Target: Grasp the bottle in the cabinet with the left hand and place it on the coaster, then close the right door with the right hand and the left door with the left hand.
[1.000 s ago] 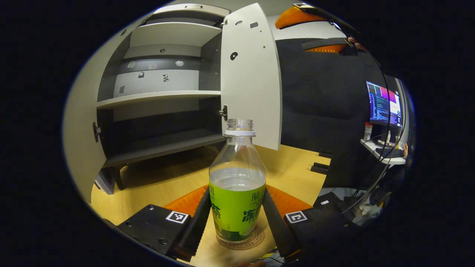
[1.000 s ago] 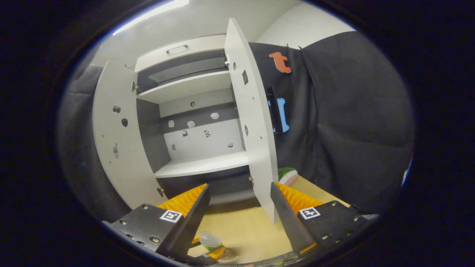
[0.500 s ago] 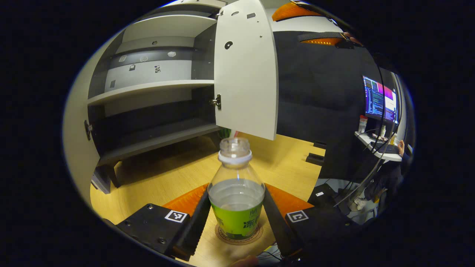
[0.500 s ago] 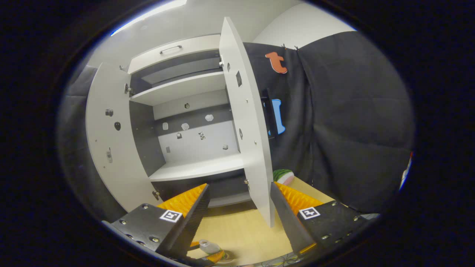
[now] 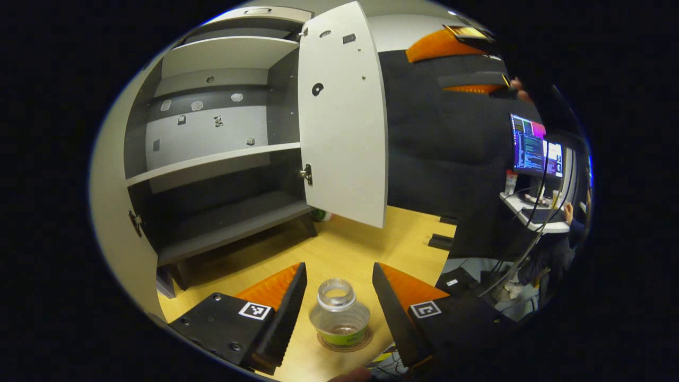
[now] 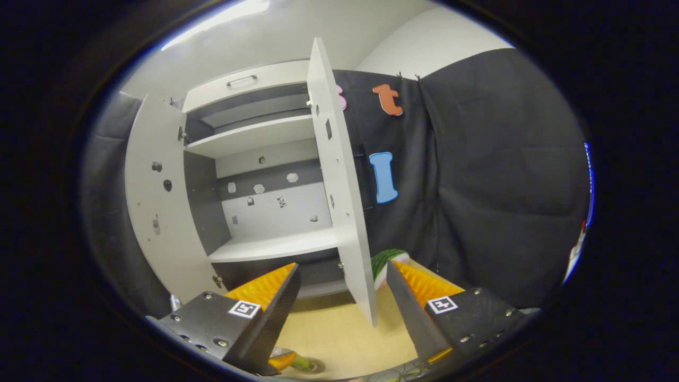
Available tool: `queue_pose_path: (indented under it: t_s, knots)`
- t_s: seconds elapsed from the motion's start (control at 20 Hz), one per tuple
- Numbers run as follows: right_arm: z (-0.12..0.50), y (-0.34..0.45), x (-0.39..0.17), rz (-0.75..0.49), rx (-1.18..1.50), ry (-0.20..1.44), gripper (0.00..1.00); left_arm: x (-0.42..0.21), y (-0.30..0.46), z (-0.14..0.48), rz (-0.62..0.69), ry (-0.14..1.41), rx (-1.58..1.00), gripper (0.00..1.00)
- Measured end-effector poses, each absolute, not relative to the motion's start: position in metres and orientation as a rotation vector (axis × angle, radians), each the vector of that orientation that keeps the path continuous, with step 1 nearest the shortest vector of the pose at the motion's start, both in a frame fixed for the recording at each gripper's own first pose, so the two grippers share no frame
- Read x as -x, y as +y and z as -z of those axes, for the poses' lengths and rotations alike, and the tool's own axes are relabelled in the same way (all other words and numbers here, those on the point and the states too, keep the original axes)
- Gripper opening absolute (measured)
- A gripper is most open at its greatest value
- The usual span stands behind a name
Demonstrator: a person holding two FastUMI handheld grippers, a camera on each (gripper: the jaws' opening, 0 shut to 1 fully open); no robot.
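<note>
A clear bottle (image 5: 339,314) with a green label and no cap stands upright on the round coaster (image 5: 366,339) on the wooden table. My left gripper (image 5: 339,268) hangs open above it, one finger on each side, not touching it. The cabinet has both doors open: the right door (image 5: 342,116) swings out toward me and the left door (image 5: 114,212) runs along the left edge. In the right gripper view, my right gripper (image 6: 342,268) is open, facing the right door's (image 6: 339,185) front edge from a distance. The left door (image 6: 156,196) stands open beyond.
The cabinet shelves (image 5: 212,159) hold nothing. A watermelon-patterned object (image 6: 387,262) lies on the table behind the right door. A desk with a lit monitor (image 5: 530,146) stands far right. The right gripper's orange fingers (image 5: 440,42) show high up in the left gripper view.
The left gripper has lifted up off the bottle, which stays on the coaster. The right gripper has shifted a little, so the right door's edge now sits more to the left between its fingers.
</note>
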State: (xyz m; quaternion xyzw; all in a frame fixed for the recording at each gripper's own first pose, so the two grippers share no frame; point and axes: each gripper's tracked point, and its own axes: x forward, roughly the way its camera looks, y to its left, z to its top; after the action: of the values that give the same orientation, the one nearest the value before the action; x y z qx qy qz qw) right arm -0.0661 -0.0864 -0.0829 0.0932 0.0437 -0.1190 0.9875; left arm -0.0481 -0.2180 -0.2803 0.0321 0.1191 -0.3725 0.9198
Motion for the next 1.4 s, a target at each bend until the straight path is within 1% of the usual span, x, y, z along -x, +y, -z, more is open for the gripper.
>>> queue_pose_path:
  t_s: [0.25, 0.4, 0.6, 0.65, 0.7, 0.8, 0.85, 1.0, 1.1, 1.15, 1.25, 1.3, 1.35, 1.4]
  knots:
    - [0.063, -0.108, 0.061, 0.22, -0.154, 0.048, 0.99, 0.048, -0.218, 0.204, 0.776, 0.152, 0.007, 0.8]
    - [0.047, -0.133, 0.054, 0.237, -0.152, 0.017, 0.98, 0.041, -0.204, 0.157, 0.726, 0.099, 0.034, 0.81]
    - [0.032, -0.178, 0.046, 0.275, -0.114, -0.026, 0.98, 0.039, -0.192, 0.094, 0.717, 0.05, 0.119, 0.8]
    - [0.028, -0.19, 0.045, 0.279, -0.102, -0.035, 0.98, 0.035, -0.185, 0.084, 0.698, 0.043, 0.12, 0.8]
    - [0.024, -0.203, 0.042, 0.28, -0.088, -0.044, 0.98, 0.028, -0.176, 0.074, 0.661, 0.029, 0.111, 0.86]
    - [0.017, -0.231, 0.037, 0.289, -0.063, -0.057, 0.98, 0.021, -0.162, 0.063, 0.624, 0.021, 0.099, 0.99]
    - [0.014, -0.243, 0.034, 0.292, -0.051, -0.061, 0.98, 0.016, -0.156, 0.06, 0.605, 0.022, 0.097, 0.95]
    - [0.014, -0.267, 0.019, 0.266, -0.01, -0.05, 0.98, 0.014, -0.149, 0.054, 0.586, 0.013, 0.113, 0.97]
    - [0.016, -0.285, 0.007, 0.27, 0.033, -0.026, 0.98, 0.017, -0.145, 0.054, 0.548, 0.024, 0.113, 0.96]
    - [0.014, -0.287, 0.002, 0.253, 0.051, -0.027, 0.98, 0.019, -0.141, 0.05, 0.519, 0.016, 0.105, 0.97]
    - [0.012, -0.278, -0.012, 0.168, 0.08, -0.037, 0.98, 0.026, -0.134, 0.041, 0.465, -0.003, 0.109, 0.96]
    - [0.011, -0.278, -0.02, 0.135, 0.077, -0.041, 0.98, 0.032, -0.133, 0.039, 0.453, -0.004, 0.114, 0.92]
    - [0.014, -0.278, -0.029, 0.102, 0.065, -0.03, 0.94, 0.037, -0.13, 0.036, 0.439, -0.006, 0.119, 0.92]
    - [0.018, -0.277, -0.037, 0.075, 0.046, -0.016, 0.98, 0.041, -0.125, 0.035, 0.418, -0.008, 0.117, 0.96]
